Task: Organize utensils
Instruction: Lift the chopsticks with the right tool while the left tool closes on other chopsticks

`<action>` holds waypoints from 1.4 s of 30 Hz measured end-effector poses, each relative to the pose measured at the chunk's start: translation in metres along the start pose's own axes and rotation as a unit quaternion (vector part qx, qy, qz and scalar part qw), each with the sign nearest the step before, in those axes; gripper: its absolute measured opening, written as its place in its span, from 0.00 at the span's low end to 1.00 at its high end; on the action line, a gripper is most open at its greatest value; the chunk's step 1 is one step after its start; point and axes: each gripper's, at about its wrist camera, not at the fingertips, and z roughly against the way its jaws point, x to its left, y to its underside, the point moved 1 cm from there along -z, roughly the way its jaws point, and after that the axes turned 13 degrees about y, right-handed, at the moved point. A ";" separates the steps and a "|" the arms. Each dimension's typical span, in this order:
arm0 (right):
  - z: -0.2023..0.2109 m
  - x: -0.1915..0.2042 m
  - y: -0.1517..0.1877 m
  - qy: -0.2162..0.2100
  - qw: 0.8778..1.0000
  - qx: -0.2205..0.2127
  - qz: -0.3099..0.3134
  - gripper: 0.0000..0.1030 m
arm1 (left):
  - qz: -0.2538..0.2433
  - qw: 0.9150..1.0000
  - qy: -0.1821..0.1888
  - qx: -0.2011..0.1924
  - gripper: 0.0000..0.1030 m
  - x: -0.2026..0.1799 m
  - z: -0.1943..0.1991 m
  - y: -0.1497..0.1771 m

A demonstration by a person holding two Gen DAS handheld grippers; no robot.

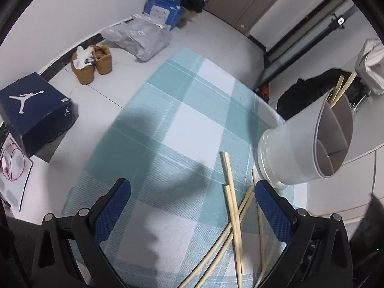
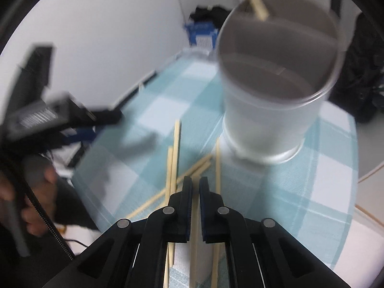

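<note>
Right, the right tongs (image 2: 195, 182) are pinched together, and a pale chopstick (image 2: 194, 235) runs down through the slit between the pads — looks clamped on it, though the blur makes that a judgement, not a certainty. The left tongs (image 1: 192, 206) are spread wide apart, nothing between them, hanging over the checked cloth (image 1: 168, 120) with the right pad just beside the pile.

The pile of chopsticks (image 1: 234, 206) lies loose and crossed on the cloth, just in front of the holder's foot. The white holder (image 1: 300, 148) stands upright beside it on the table (image 1: 364, 134), split into compartments, and two chopsticks (image 1: 339, 88) already lean in the far one.

So the step in hand, I'd say, is carrying this one stick up to the holder. To do it well: keep the squeeze firm so the stick doesn't swivel, lift clear of the crossed ones so none get dragged along, and tip it upright before it reaches the rim. Aim for the far compartment with its mates, lower the end in past the divider, then let go. The holder looks light and tall, so a knock on the rim could shove it. The left could pick the top stick of the pile meanwhile, not one pinned underneath.
</note>
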 end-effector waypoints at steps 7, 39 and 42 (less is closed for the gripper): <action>0.031 -0.040 -0.004 -0.029 0.996 -0.047 -0.070 0.05 | -0.033 0.998 -0.058 0.012 0.99 -0.017 -0.018 -0.011; 0.081 -0.074 0.000 -0.043 0.990 -0.105 -0.078 0.05 | -0.016 0.986 -0.124 0.112 0.30 -0.043 -0.079 -0.026; 0.081 -0.073 0.001 -0.042 0.991 -0.105 -0.077 0.05 | 0.004 0.986 -0.128 0.103 0.13 -0.038 -0.078 -0.030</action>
